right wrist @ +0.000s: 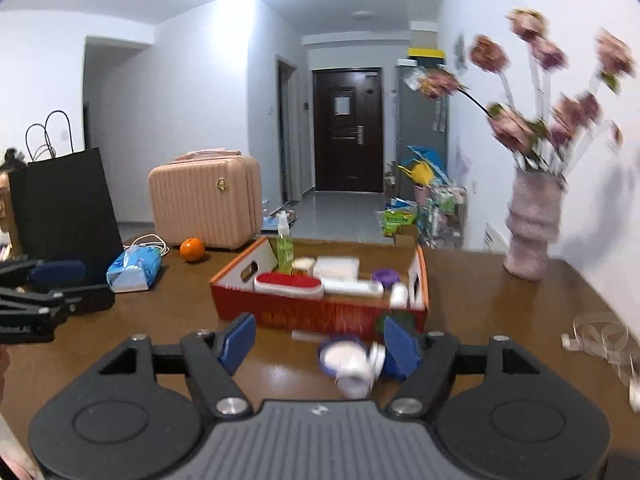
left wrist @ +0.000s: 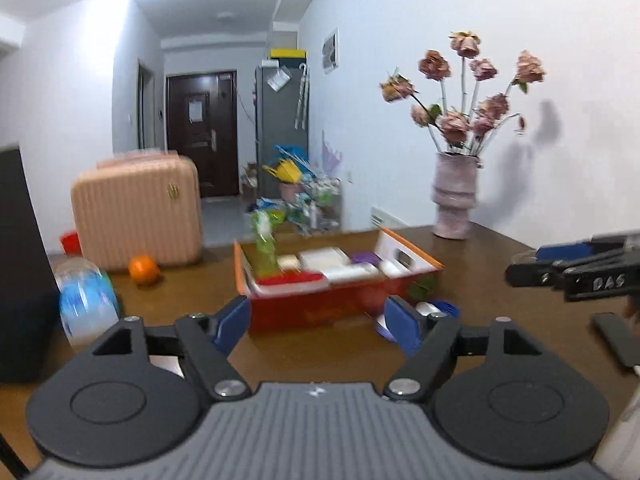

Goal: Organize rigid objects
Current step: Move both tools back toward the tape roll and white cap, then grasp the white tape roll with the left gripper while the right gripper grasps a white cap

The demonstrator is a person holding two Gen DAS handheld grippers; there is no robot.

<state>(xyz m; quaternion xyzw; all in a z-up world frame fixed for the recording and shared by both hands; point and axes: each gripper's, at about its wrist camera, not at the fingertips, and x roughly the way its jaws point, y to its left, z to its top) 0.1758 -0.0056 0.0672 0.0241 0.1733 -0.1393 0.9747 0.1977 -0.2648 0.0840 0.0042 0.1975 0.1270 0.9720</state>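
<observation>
Broad brown counter [right wrist: 500, 312] underfoot, carrying everything. Behind it, off to the left, a ribbed pink suitcase [right wrist: 206, 210] and a black paper bag [right wrist: 66, 204]; at the right edge, a pink vase [right wrist: 530, 228] of dried roses. Mid-counter, an orange-rimmed red box [right wrist: 312, 312] already stocked: green spray bottle [right wrist: 285, 248], red-topped brush [right wrist: 290, 285], white cases, purple lid [right wrist: 385, 277]. Beside the suitcase, an orange [right wrist: 192, 249]; nearer the bag, a blue tissue pack [right wrist: 134, 266].

Still loose on the counter, just in front of the box's near right corner — a blue-rimmed jar [right wrist: 340, 354] with a white roll [right wrist: 356, 374] touching it, both blurred.

Right tongs [right wrist: 320, 344] spread wide, holding nothing, right blue pad just beside the jar. Left tongs [left wrist: 318, 320] likewise wide apart and empty, facing the box's near wall, the loose jar [left wrist: 434, 309] peeking past the right pad.

Judging by this: sorting well along, pick-up of the remaining small pieces in hand. Next move likely calls for centring the right tongs over the roll or jar, closing on 1 piece only, then lifting over the box wall into a free gap. Risk of the round roll slipping away.

Readable writing: "DAS" in white on the right tongs' body as seen from the left wrist view [left wrist: 610, 282]; other labels too blurred.
</observation>
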